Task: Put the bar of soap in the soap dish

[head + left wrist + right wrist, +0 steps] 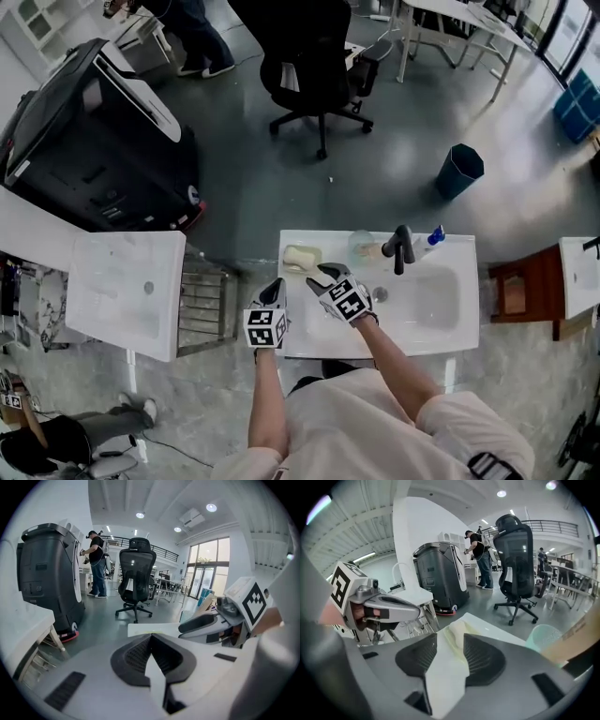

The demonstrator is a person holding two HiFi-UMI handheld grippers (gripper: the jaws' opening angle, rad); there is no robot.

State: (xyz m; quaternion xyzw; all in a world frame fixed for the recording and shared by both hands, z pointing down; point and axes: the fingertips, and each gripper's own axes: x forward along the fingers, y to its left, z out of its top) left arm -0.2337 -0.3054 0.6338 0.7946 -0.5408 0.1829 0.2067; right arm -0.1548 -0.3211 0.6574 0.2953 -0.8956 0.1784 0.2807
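Lower centre of the head view, the left gripper [275, 285] hovers at the sink counter's [302, 330] left edge, jaws pressed together on nothing. Just right and above, the bar of soap [302, 257] lies in the soap dish [289, 268], near the right gripper [319, 276], whose jaws are spread and empty.

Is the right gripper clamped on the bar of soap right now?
No, the right gripper has its jaws standing apart, and the bar of soap lies just beyond their tips.
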